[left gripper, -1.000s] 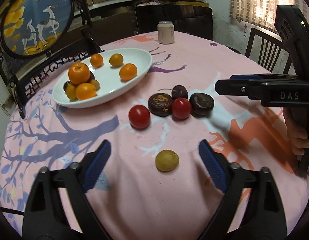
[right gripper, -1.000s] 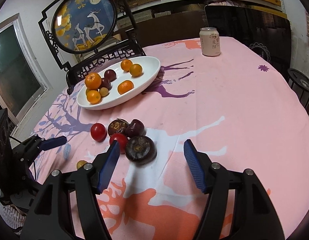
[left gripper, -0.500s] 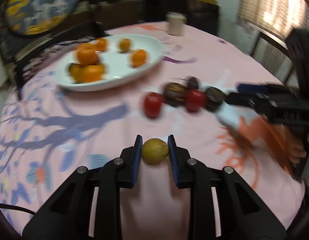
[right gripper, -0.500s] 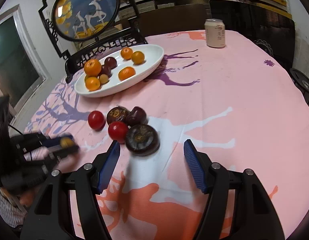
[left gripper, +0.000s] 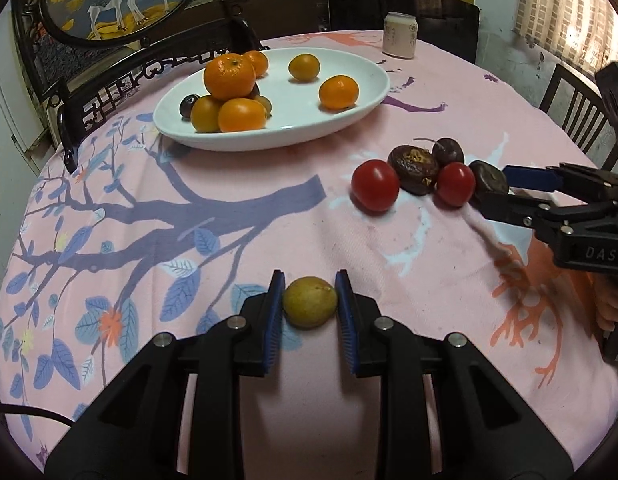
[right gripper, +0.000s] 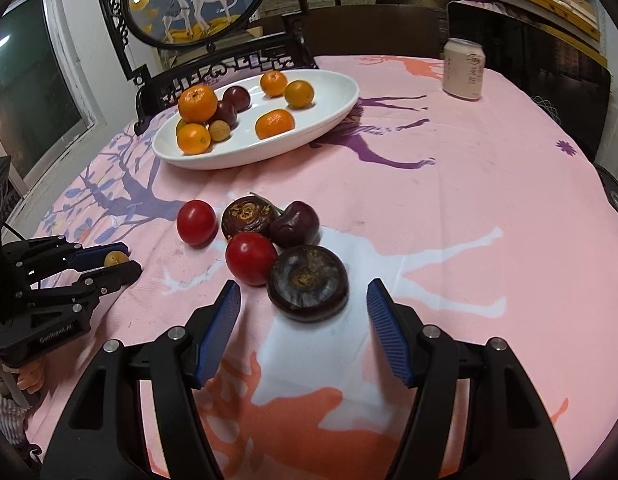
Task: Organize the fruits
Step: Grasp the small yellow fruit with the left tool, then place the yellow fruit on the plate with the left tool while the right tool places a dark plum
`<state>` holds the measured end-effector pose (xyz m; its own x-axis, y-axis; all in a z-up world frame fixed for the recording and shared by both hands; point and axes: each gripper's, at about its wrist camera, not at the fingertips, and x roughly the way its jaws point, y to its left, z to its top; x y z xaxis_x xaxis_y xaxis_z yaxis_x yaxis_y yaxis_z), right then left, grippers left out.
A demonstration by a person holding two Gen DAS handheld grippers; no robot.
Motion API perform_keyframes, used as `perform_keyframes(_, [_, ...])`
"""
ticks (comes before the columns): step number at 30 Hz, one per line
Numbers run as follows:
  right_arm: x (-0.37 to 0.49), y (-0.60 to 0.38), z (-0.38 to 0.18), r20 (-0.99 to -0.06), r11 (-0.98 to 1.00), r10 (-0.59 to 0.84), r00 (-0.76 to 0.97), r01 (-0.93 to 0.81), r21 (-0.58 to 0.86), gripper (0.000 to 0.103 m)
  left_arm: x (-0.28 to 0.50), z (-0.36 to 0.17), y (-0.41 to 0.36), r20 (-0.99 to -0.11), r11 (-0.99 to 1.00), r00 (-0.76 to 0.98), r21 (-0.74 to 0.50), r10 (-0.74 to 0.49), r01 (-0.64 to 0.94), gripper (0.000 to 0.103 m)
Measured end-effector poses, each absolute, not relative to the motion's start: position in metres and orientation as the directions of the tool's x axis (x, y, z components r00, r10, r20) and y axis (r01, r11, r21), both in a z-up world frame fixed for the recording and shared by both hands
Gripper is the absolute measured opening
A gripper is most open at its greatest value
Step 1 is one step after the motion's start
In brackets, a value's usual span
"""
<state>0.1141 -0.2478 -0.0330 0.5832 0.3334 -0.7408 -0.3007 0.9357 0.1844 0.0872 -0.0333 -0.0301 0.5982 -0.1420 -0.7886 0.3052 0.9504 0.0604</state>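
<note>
My left gripper (left gripper: pixel 309 282) is shut on a small yellow-brown fruit (left gripper: pixel 310 302), low over the pink tablecloth; the right wrist view shows the same grip at far left (right gripper: pixel 116 259). My right gripper (right gripper: pixel 303 288) has its jaws apart and slowly closing. A dark round fruit (right gripper: pixel 308 282) lies on the cloth just ahead of the tips, and the pads are clear of it. Behind it cluster two red tomatoes (right gripper: pixel 251 257) (right gripper: pixel 197 222), another brown fruit (right gripper: pixel 247 216) and a dark cherry (right gripper: pixel 295 224). A white oval plate (right gripper: pixel 333 120) with oranges and small dark fruits stands farther back.
A pale drink can (right gripper: pixel 465 68) stands at the table's far side. A round framed deer picture on a black carved stand (right gripper: pixel 197 0) rises behind the plate. Dark chairs ring the table, and a person's fingers (left gripper: pixel 609 304) hold the right gripper's handle.
The left jaws went from wide open to shut on the yellow-brown fruit. The right gripper moved in closer to the dark round fruit and sank a little.
</note>
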Motion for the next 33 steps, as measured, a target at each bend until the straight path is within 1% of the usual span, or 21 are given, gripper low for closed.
perform_keyframes(1, [0.116,-0.246,-0.034,-0.744,0.934,0.335,0.578,-0.306,0.184,0.061,0.087,-0.03,-0.034,-0.789,0.95,0.599,0.061,-0.141,0.306,0.026])
perform_keyframes(6, [0.123,-0.238,-0.035,-0.749,0.923,0.35,0.562,-0.341,0.175,0.056,0.088,-0.031,-0.036,-0.785,0.948,0.605,0.078,-0.133,0.309,0.027])
perform_keyframes(8, [0.123,-0.239,-0.035,-0.747,0.922,0.354,0.562,-0.343,0.179,0.049,0.089,-0.031,-0.036,-0.783,0.947,0.607,0.079,-0.134,0.312,0.027])
perform_keyframes(9, [0.122,-0.24,-0.035,-0.745,0.92,0.36,0.561,-0.345,0.185,0.042,0.089,-0.031,-0.036,-0.783,0.947,0.606,0.074,-0.139,0.312,0.027])
perform_keyframes(14, [0.114,-0.24,-0.033,-0.734,0.907,0.389,0.556,-0.369,0.201,0.042,0.089,-0.031,-0.033,-0.785,0.949,0.601,0.054,-0.153,0.311,0.027])
perform_keyframes(21, [0.097,-0.245,-0.026,-0.703,0.908,0.399,0.589,-0.363,0.211,0.042,0.086,-0.027,-0.032,-0.768,0.956,0.629,0.076,-0.124,0.282,0.026])
perform_keyframes(25, [0.093,-0.249,-0.018,-0.676,0.911,0.399,0.62,-0.354,0.213,0.042,0.089,-0.013,-0.02,-0.743,0.97,0.657,0.048,-0.126,0.24,0.026])
perform_keyframes(29, [0.102,-0.257,-0.006,-0.651,0.907,0.418,0.634,-0.338,0.253,0.042,0.109,0.004,-0.013,-0.738,0.975,0.658,-0.003,-0.151,0.22,0.026])
perform_keyframes(33, [0.131,-0.259,0.018,-0.631,0.912,0.408,0.66,-0.327,0.248,0.042,0.141,0.029,-0.029,-0.712,0.971,0.683,0.007,-0.165,0.241,0.026])
